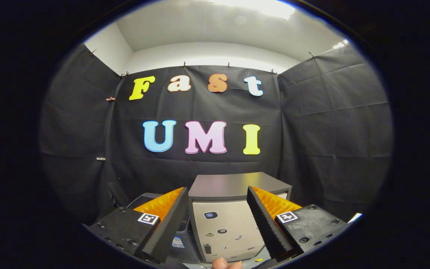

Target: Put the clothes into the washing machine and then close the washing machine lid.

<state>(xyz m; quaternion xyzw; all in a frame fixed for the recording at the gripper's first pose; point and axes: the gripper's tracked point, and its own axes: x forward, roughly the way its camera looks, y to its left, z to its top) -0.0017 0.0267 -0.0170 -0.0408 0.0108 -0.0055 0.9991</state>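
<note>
My gripper (218, 190) is open, its two black fingers with orange backs spread wide and nothing between them. Beyond the fingers, framed by the gap, stands the washing machine (224, 224), a boxy unit with a pale front panel carrying small stickers and a socket. Its dark grey lid (233, 185) lies flat on top. The left finger (170, 220) and the right finger (265, 220) overlap the machine's two front corners. A person's fingertip (227, 263) shows at the base of the gap.
A dark flat-topped object (142, 197) sits left of the machine, behind the left finger, with a blue-labelled item (178, 242) low beside it. Black cloth walls close the booth behind and on both sides. A pale edge (355, 216) shows at the far right.
</note>
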